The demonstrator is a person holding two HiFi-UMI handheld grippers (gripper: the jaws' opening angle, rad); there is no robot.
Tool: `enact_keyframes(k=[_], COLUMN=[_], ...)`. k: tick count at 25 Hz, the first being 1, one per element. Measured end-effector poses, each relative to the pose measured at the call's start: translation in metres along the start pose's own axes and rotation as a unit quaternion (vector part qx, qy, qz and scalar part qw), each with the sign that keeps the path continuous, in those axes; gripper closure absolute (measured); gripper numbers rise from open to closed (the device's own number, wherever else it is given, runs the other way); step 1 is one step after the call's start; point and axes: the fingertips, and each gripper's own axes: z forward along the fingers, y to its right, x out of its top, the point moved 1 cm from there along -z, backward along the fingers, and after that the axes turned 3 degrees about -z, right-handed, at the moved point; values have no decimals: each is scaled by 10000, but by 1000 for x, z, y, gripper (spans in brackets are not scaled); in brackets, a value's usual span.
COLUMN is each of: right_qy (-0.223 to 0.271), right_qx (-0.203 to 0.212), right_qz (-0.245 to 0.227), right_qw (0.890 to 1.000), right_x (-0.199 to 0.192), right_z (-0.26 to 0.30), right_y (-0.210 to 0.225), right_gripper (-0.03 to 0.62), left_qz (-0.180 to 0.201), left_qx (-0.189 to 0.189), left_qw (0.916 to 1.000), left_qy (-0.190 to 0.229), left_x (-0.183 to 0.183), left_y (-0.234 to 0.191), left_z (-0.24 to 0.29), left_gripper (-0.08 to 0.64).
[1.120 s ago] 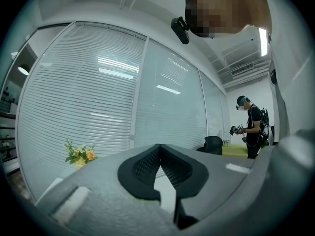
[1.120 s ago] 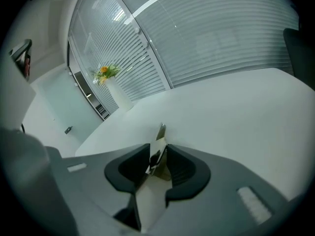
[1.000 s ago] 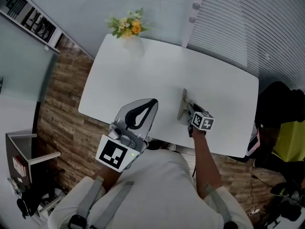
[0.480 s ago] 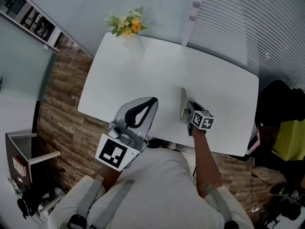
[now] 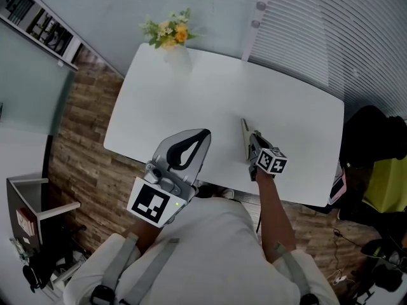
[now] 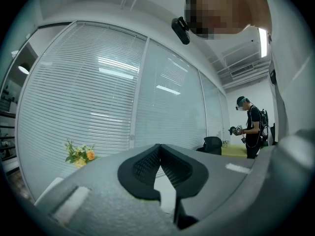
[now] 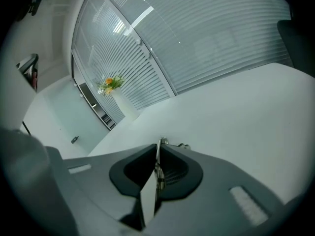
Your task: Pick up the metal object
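Note:
The metal object is a thin flat plate standing on edge on the white table, near its front edge. My right gripper reaches down onto it from the near side. Its jaws have just been closing, and in the right gripper view the plate sits pinched between the black pads of the right gripper. My left gripper hovers at the table's near edge to the left, away from the plate. The left gripper has its tips touching and holds nothing.
A vase of yellow flowers stands at the table's far left corner. Window blinds run behind the table. A black chair is at the right end, and a low shelf stands on the wooden floor at the left. A person stands far back.
The right jaws have closed onto the metal plate, which now stands narrower and more upright between them, shifted slightly right. The left gripper has stayed where it was.

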Motion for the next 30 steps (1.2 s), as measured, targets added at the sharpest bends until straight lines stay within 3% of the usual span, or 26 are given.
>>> enact_keyframes(k=[15,30], right_qy=[216,805], right_qx=[-22,74], right_qz=[-283,-788], right_qw=[9994,9936], right_x=[18,79], right_z=[-26,-89], right_y=[-15,-61], right_gripper=[569,569], left_qz=[-2,-14], left_qx=[-90,-242], left_qw=[9999,9996], left_qy=[53,120], left_x=[-1,1], left_y=[5,22], left_z=[0,1], left_gripper=[558,558])
